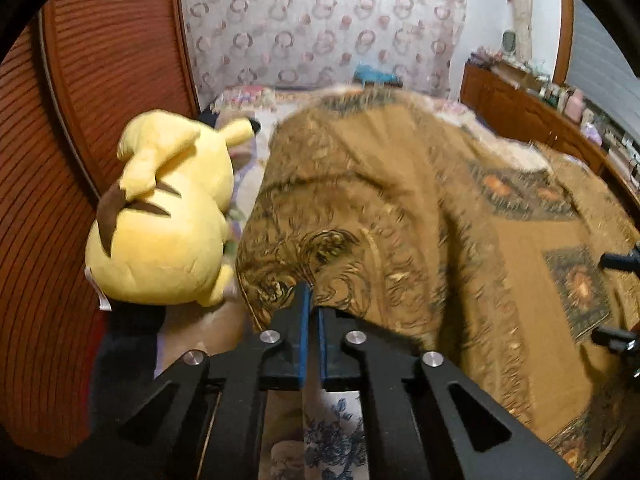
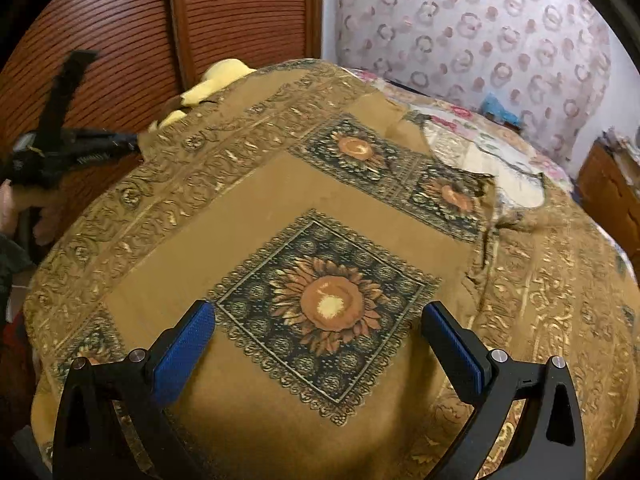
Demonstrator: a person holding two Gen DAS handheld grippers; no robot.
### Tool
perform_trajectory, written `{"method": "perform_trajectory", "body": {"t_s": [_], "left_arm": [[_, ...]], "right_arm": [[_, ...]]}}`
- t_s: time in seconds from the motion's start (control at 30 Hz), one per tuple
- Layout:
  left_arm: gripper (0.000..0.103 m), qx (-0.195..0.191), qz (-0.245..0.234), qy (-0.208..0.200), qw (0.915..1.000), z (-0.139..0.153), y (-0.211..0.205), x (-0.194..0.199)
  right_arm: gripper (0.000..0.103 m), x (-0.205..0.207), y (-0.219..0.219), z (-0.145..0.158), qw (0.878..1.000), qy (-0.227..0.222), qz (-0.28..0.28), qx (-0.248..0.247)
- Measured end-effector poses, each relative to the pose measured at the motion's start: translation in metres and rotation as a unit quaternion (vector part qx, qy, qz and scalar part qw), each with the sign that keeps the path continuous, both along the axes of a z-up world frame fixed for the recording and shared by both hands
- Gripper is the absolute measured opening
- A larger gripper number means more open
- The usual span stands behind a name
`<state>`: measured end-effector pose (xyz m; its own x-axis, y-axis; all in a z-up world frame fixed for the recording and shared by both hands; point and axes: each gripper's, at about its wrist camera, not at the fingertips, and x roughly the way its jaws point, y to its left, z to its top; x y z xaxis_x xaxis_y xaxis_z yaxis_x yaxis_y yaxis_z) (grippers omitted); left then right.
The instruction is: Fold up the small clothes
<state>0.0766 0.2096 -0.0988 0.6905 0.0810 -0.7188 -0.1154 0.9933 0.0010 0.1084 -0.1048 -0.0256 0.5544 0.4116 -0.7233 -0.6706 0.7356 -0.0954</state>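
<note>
Spreading over the bed [image 2: 460, 128], the cloth [image 2: 248, 216] lies below the wide-open, empty right gripper [image 2: 318, 344]; its long axis is unclear. The left gripper [image 1: 311, 300] pinches its raised, blurred edge beside a plush [image 1: 168, 208].

Left wrist view: close above the edge of the brown patterned cloth [image 1: 400, 200], looking along the bed toward the floral curtain [image 1: 320, 20]. The yellow plush toy [image 1: 168, 208] lies left of the cloth, beside the slatted door [image 1: 100, 60].

Right wrist view: close above the cloth [image 2: 248, 216], facing the same curtain [image 2: 480, 32] and door [image 2: 240, 12].

Shared between views: cloth, curtain, door, plush toy [image 2: 216, 80].
</note>
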Motion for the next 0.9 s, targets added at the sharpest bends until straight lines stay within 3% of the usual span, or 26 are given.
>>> {"method": "perform_trajectory", "body": {"t_s": [0.17, 0.3, 0.57, 0.77, 0.87, 0.9], "left_arm": [[0.002, 0.013, -0.02, -0.042, 0.9988, 0.032, -0.02, 0.0], [0.002, 0.016, -0.053, -0.069, 0.9961, 0.056, -0.045, 0.001], [0.003, 0.036, -0.139, -0.078, 0.9865, 0.07, -0.111, -0.011], [0.021, 0.029, -0.159, -0.059, 0.9851, 0.061, -0.129, -0.019], [0.041, 0.017, -0.156, -0.057, 0.986, 0.06, -0.125, -0.023], [0.042, 0.013, -0.154, -0.055, 0.9864, 0.058, -0.123, -0.025]], "right_arm": [[0.103, -0.006, 0.003, -0.01, 1.0, 0.009, 0.0, -0.021], [0.103, -0.004, 0.0, -0.007, 1.0, 0.008, -0.006, 0.002], [0.1, -0.023, -0.017, 0.02, 0.999, -0.018, -0.02, 0.016], [0.1, -0.016, -0.032, 0.028, 0.999, -0.017, -0.037, 0.035], [0.1, -0.015, -0.033, 0.028, 0.998, -0.015, -0.041, 0.042], [0.1, -0.013, -0.031, 0.025, 0.998, -0.014, -0.042, 0.043]]}}
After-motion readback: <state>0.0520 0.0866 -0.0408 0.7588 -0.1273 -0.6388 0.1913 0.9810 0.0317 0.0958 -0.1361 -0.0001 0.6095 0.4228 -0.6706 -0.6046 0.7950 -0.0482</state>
